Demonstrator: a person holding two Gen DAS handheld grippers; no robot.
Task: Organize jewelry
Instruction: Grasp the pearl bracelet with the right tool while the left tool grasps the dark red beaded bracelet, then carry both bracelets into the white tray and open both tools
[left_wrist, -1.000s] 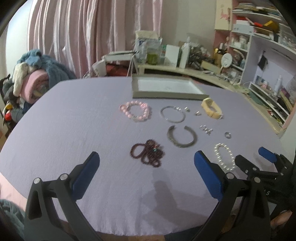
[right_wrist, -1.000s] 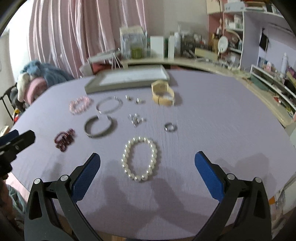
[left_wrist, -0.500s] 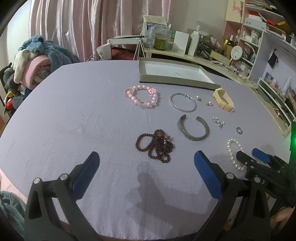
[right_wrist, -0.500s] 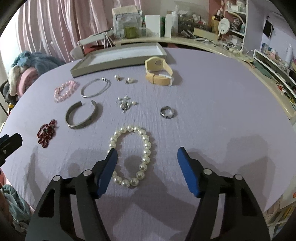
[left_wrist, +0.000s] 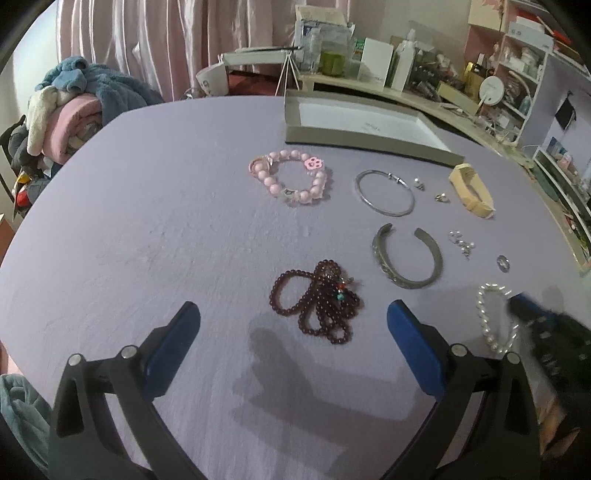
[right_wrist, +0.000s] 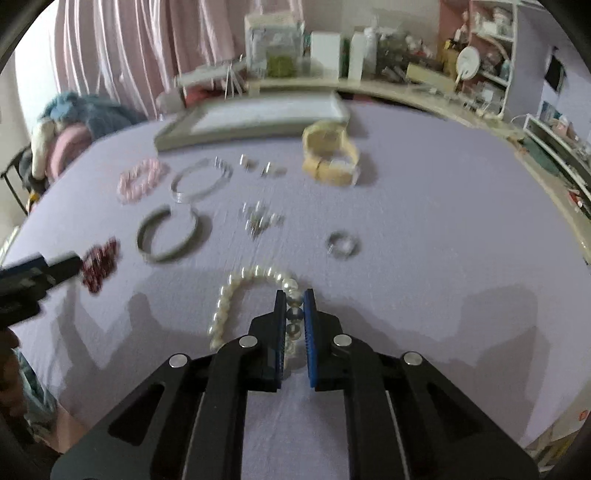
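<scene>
Jewelry lies spread on a purple tablecloth. My right gripper (right_wrist: 294, 295) is shut on the right side of a white pearl bracelet (right_wrist: 236, 291), which also shows in the left wrist view (left_wrist: 487, 314). My left gripper (left_wrist: 291, 314) is open and empty, just in front of a dark red bead bracelet (left_wrist: 317, 299). A grey open cuff (left_wrist: 406, 258), a thin silver bangle (left_wrist: 384, 192), a pink bead bracelet (left_wrist: 291, 177), a beige watch band (left_wrist: 471, 190), a ring (right_wrist: 342, 244) and small earrings (right_wrist: 260, 218) lie beyond. A grey tray (left_wrist: 362, 125) stands at the back.
A pile of clothes (left_wrist: 66, 107) sits at the far left. A cluttered desk and shelves (left_wrist: 498, 74) run behind and to the right of the table. Pink curtains hang at the back.
My right gripper has moved down and forward and closed on the pearl bracelet. My left gripper stayed open and shifted slightly closer to the red beads.
</scene>
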